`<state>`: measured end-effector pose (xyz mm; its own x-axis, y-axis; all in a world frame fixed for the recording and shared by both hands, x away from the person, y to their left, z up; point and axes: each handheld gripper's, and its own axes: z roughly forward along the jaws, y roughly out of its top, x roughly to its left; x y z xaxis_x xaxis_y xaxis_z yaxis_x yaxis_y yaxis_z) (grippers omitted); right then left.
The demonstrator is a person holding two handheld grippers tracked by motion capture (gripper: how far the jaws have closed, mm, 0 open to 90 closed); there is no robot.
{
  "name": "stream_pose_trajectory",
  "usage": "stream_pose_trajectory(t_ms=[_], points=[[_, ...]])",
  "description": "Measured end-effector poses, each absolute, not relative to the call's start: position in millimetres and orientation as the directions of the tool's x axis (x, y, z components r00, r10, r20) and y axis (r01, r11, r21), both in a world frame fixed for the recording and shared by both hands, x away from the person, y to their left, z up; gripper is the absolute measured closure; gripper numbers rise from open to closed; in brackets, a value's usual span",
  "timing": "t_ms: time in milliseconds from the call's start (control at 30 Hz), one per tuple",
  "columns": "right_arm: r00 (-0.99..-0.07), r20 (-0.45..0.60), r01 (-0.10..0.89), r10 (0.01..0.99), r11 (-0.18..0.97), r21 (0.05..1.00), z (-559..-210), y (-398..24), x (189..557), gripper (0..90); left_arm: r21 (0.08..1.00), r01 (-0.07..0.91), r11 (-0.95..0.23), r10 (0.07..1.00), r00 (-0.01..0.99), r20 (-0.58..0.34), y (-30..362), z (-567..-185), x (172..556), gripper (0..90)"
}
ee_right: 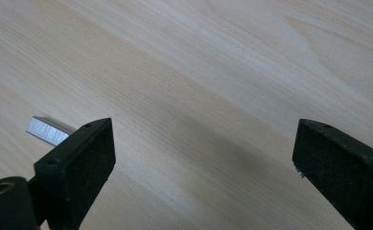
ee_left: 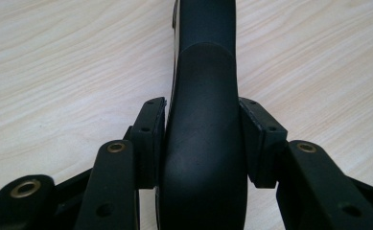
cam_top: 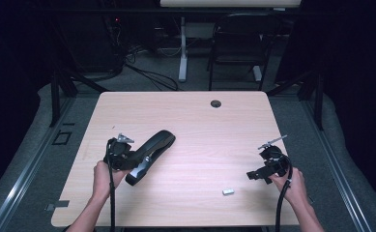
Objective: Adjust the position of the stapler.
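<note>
A black stapler (cam_top: 151,154) lies slanted on the left half of the wooden table (cam_top: 200,121). My left gripper (cam_top: 130,162) is shut on its near end; in the left gripper view both pads (ee_left: 148,139) press the stapler's (ee_left: 205,134) rounded body from either side. My right gripper (cam_top: 253,175) hovers at the table's right, jaws wide apart with nothing between them. A small silver strip of staples (cam_top: 228,192) lies on the table just left of it, and in the right gripper view the strip (ee_right: 47,130) peeks out behind the left pad (ee_right: 81,167).
A round cable hole (cam_top: 216,103) sits near the table's far edge. Behind the table stand a black chair (cam_top: 238,43) and a white desk leg (cam_top: 182,48), with cables on the floor.
</note>
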<state>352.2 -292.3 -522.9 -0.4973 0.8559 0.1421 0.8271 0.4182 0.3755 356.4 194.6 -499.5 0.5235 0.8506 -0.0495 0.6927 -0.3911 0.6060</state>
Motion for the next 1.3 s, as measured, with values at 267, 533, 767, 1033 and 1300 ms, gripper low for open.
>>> stream_pose_trajectory(t_ms=[267,533,767,1033,1300], points=[[-0.502,0.149,0.824,0.852,0.418,0.383,-524.3,-291.3,352.6,7.2,0.639,0.689,-0.341,0.814,0.557,-0.165,215.4,-492.9,359.0,47.7],[-0.503,0.123,0.813,0.855,0.42,0.404,-520.9,-291.3,351.4,8.6,0.704,0.672,-0.231,0.837,0.506,-0.208,245.0,-479.2,347.7,53.7],[-0.499,0.13,0.817,0.857,0.414,0.401,-520.7,-292.3,351.4,9.3,0.651,0.692,-0.31,0.87,0.483,-0.099,243.8,-486.9,348.9,79.9],[-0.492,0.139,0.82,0.859,0.404,0.405,-521.2,-291.7,351.2,9.7,0.606,0.707,-0.364,0.847,0.522,-0.1,236.5,-489.4,348.9,90.0],[-0.49,0.133,0.823,0.861,0.407,0.396,-521.6,-291.4,351.5,10.0,0.585,0.724,-0.366,0.819,0.549,-0.166,235.2,-489.6,348.0,90.0]])
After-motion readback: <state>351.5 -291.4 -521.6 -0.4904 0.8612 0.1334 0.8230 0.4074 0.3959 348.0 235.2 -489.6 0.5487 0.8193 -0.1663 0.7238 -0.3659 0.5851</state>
